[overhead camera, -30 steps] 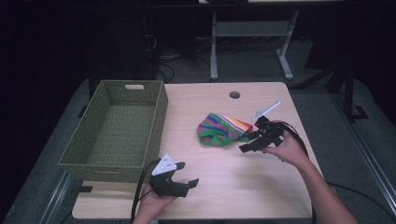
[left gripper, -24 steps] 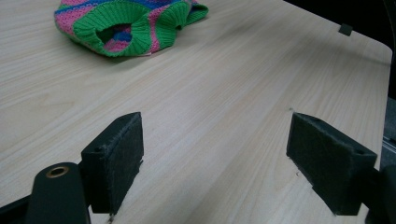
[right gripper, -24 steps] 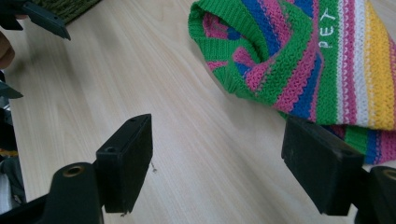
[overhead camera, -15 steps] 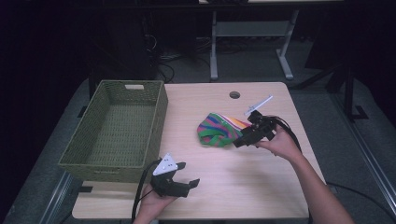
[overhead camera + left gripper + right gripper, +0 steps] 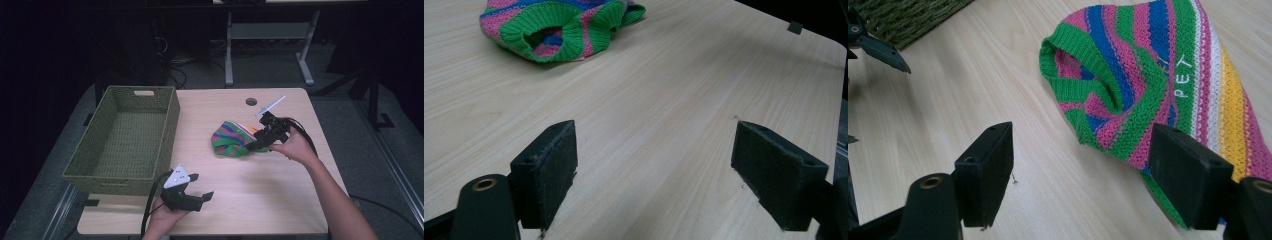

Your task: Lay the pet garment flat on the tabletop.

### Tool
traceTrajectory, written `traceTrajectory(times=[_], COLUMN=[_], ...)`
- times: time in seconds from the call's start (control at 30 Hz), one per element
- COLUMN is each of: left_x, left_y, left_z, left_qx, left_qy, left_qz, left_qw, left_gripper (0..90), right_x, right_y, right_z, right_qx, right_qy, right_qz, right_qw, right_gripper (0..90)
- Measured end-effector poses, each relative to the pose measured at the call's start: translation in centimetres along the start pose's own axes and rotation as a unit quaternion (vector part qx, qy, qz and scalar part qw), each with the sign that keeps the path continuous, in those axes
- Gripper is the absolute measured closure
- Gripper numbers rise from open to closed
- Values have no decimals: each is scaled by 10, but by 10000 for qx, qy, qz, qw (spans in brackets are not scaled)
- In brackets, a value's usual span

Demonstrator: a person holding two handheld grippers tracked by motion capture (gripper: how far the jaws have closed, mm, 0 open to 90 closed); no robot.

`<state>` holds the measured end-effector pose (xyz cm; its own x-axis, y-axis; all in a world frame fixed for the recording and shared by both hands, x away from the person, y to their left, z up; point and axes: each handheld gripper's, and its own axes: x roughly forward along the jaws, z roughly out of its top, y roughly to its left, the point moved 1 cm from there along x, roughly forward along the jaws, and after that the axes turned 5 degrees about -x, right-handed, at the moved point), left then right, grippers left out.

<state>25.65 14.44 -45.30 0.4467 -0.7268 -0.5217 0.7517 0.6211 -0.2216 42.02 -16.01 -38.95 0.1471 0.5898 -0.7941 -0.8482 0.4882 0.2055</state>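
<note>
My right claw (image 5: 1083,165) hangs wide open and empty over the striped knitted pet sweater (image 5: 234,140) crumpled mid-table, beside the green woven basket (image 5: 125,137). It looks soft, light and floppy; I'd pinch its thick green ribbed hem (image 5: 1068,60).

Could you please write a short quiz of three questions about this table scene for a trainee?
1. True or false: the right gripper has its fingers spread apart beside the striped knit garment.
2. What lies inside the green basket? A) the garment B) nothing visible C) a cup
3. Fill in: the left gripper is ____ above bare table.

Key: 1 true; 2 B; 3 open.
</note>
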Motion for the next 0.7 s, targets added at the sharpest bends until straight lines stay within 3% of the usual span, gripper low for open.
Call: traceTrajectory(times=[0.23,0.7], left_x=[-1,-2], left_y=[0,0], left_z=[1,1], left_qx=[-17,-27], left_qy=[-15,-44], left_qz=[5,3], left_qw=[10000,10000], left_gripper=[183,185], right_x=[3,25], right_y=[-1,-14], right_z=[7,10], right_qx=[-8,121], right_qy=[50,250], right_qz=[103,-88], right_qw=[9999,9996], right_gripper=[298,356])
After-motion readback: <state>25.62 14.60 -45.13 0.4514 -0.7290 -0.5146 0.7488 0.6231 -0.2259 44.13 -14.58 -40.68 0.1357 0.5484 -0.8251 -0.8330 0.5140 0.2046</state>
